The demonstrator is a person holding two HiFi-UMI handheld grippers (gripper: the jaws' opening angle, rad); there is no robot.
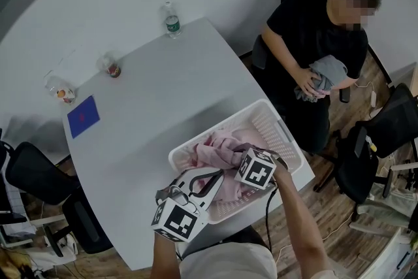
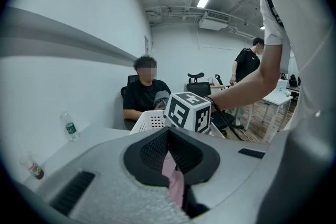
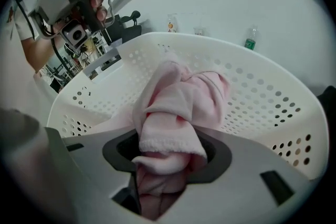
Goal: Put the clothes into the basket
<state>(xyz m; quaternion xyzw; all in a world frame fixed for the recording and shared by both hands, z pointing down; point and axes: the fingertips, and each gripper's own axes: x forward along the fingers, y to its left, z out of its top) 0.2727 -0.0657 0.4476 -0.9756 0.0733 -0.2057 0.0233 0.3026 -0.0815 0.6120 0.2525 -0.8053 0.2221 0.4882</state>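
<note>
A white perforated basket (image 1: 274, 124) stands at the near right edge of the table, and a pink garment (image 1: 219, 148) lies bunched inside it. My right gripper (image 3: 167, 162) reaches into the basket and is shut on a thick fold of the pink garment (image 3: 173, 113), which fills the gap between its jaws. My left gripper (image 2: 169, 139) hovers at the basket's near rim, shut, with a thin strip of the pink garment (image 2: 174, 180) pinched between its pads. In the head view the two grippers sit close together over the basket's near side.
On the white table (image 1: 150, 101) are a water bottle (image 1: 171, 19), two small drink containers (image 1: 111, 66) and a blue square (image 1: 83, 116). A seated person (image 1: 313, 29) past the basket holds a grey garment (image 1: 323, 75). Office chairs (image 1: 39, 176) stand around.
</note>
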